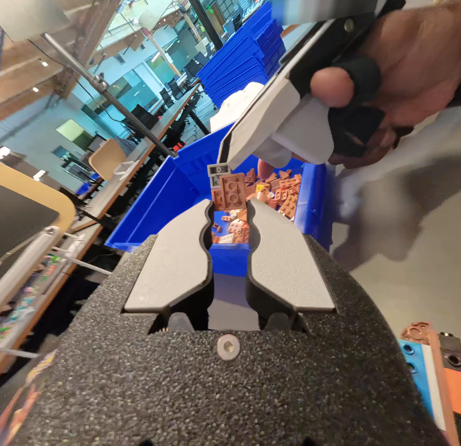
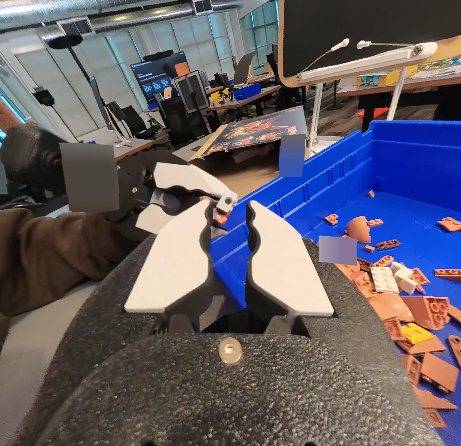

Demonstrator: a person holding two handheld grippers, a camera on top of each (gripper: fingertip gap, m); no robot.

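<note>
— Above the near wall of the blue bin (image 2: 336,164), our left gripper (image 1: 230,205) is clenched on a small brick assembly (image 1: 232,192): a brown plate with a grey piece at its far end.

— And our right gripper (image 2: 229,204)?

— Released, jaws apart, its left finger just beside that grey piece. Loose bricks (image 2: 399,296) lie in the bin, off to the right.

— We judge our pinch shallow, at the tips only. A steady squeeze and a level wrist should stop the plate twisting out.
</note>
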